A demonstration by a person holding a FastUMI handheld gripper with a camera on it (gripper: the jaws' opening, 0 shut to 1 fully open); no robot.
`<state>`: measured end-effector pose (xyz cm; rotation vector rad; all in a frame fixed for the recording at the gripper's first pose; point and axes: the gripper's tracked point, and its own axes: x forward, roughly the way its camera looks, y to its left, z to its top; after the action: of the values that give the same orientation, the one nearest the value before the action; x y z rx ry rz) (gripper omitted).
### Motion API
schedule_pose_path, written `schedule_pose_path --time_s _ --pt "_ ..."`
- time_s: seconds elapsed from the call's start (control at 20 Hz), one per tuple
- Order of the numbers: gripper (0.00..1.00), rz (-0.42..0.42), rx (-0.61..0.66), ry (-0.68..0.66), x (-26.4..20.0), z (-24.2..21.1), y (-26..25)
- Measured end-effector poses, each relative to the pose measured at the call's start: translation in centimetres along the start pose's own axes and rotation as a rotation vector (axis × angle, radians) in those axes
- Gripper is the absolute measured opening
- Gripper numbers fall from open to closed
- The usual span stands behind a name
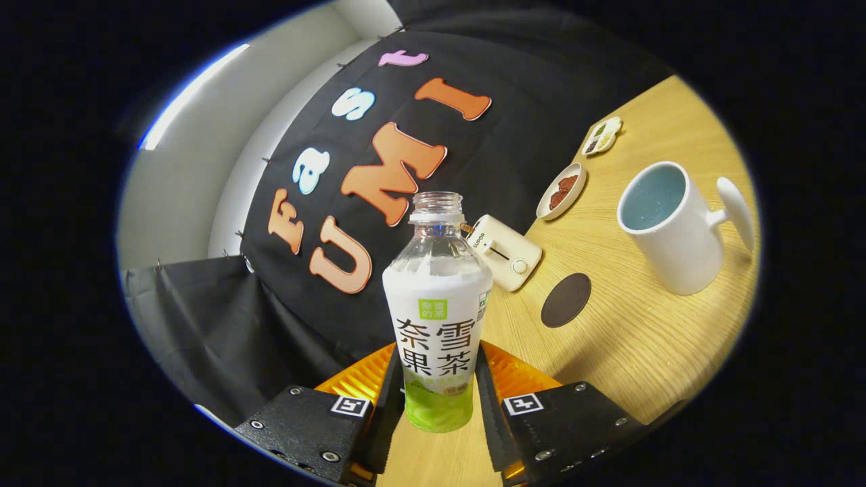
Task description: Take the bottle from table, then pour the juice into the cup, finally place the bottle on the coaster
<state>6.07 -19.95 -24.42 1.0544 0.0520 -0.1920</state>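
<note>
White-green bottle (437,318); white cup (670,226), blue inside; dark brown coaster (565,299); light wood-grain table (649,352).

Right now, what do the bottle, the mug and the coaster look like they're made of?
Bottle, gripped between the gripper's fingers: clear thin plastic, judging by the see-through neck, under a white and green printed wrap. Mug: probably glazed ceramic, smooth white outside, pale blue inside. Coaster: flat, dark brown and matte, maybe leather or felt; I can't tell which.

Light wood table (629,352). On it: dark round coaster (566,299) near middle, white mug (670,226) to its right, cream toaster (506,252) left. Far side: oval dish (561,191), small divided dish (602,135).
</note>
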Motion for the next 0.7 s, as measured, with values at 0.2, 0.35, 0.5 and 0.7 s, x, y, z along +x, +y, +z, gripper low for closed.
schedule_pose_path --time_s 0.2,0.35,0.5,0.7 --pt "0.57 -0.014 0.104 -0.050 0.0 1.7 -0.8" --pt "0.57 -0.016 0.203 -0.075 0.1 2.3 -1.3" --pt "0.57 -0.029 0.306 -0.103 -0.3 3.0 -2.4" --pt "0.57 0.001 0.439 -0.143 -0.9 3.5 -2.7"
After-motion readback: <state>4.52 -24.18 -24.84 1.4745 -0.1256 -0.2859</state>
